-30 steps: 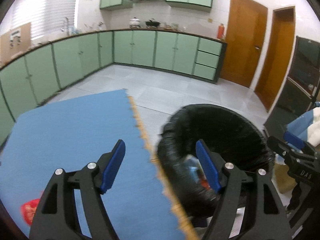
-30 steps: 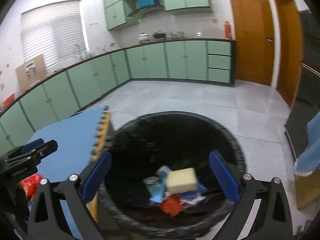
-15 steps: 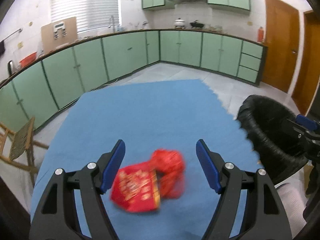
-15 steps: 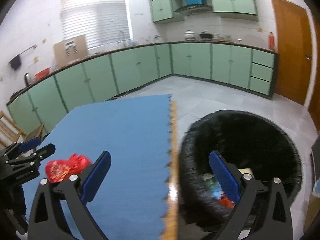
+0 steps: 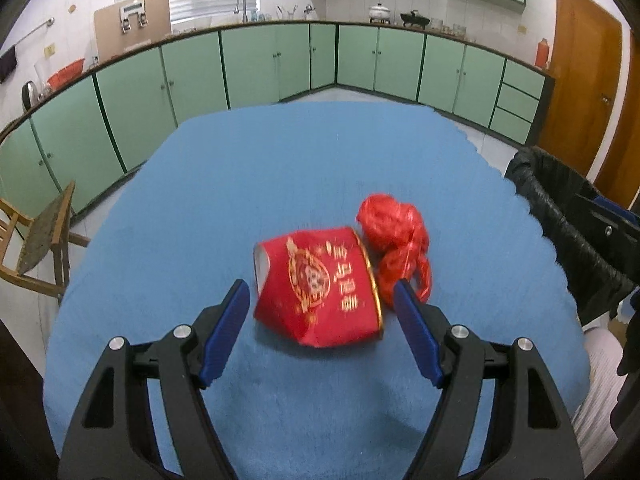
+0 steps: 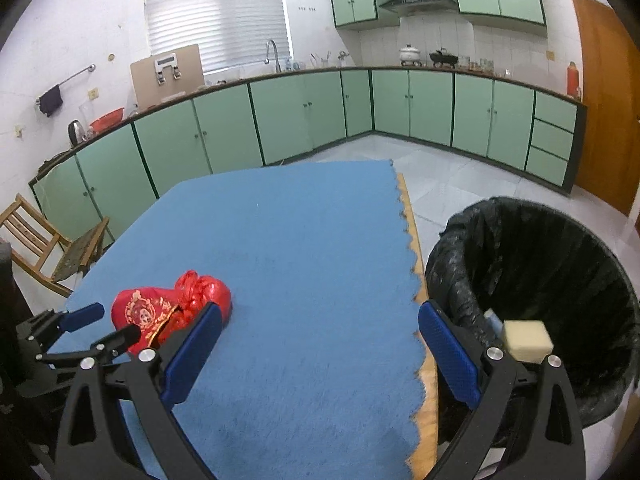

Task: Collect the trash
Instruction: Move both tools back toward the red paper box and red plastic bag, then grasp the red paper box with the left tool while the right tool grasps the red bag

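Red packet [image 5: 320,286] flat on blue mat [image 5: 280,168], touching red crumpled wad [image 5: 394,240], framed by left gripper [image 5: 322,308], wide open and empty, right gripper [image 6: 316,344] likewise; could slide or buckle if pinched, missing lined bin [image 6: 532,256].

Room bright, light even and cool. Daylight through blinds [image 6: 216,12] at my 11 o'clock, slats washed near white. Soft shadow under my left gripper [image 5: 320,320] on blue mat [image 5: 280,168]; no hard shadows. Red packet [image 5: 316,288] slightly motion-smeared, gold print soft. Cabinet fronts [image 6: 296,120] bow heavily with fisheye. Black vignette at all corners, both views. Faint sheen on bin liner [image 6: 532,264] at my 3 o'clock. My right-view foreground sharp.
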`<state>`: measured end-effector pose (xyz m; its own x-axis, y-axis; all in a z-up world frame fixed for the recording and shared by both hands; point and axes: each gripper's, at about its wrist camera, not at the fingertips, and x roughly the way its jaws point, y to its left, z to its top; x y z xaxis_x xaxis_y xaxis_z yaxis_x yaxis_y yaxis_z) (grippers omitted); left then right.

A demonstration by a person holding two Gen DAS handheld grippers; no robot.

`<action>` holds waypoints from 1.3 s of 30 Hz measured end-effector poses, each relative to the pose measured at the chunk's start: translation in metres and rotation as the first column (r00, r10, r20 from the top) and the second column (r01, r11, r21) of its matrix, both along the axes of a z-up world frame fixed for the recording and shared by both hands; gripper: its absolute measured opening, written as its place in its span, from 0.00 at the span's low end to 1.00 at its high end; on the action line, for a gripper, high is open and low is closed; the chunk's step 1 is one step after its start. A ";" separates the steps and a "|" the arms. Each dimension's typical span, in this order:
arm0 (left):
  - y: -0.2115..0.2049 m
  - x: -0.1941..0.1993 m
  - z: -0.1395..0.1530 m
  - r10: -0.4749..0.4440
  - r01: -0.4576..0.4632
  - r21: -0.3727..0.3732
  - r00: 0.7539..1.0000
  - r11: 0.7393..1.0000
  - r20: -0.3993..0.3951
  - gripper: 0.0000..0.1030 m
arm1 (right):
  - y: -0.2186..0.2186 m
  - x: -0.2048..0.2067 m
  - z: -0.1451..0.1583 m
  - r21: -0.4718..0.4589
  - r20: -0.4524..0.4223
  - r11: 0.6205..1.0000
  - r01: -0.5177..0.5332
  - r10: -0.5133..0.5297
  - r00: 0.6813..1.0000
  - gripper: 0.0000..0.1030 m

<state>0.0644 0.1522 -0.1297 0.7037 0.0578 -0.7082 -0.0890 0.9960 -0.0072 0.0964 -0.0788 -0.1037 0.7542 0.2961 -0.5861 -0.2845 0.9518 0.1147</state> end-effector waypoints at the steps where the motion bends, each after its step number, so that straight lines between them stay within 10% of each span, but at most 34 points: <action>1: 0.000 0.000 -0.003 -0.001 0.001 -0.002 1.000 1.000 -0.004 0.71 | 0.000 0.001 -0.002 -0.002 -0.006 1.000 0.001 -0.001 1.000 0.94; 39: 0.060 0.004 -0.018 0.139 -0.142 -0.044 0.989 0.989 -0.050 0.75 | 0.084 0.019 -0.031 -0.036 -0.058 0.985 -0.170 0.167 0.984 0.93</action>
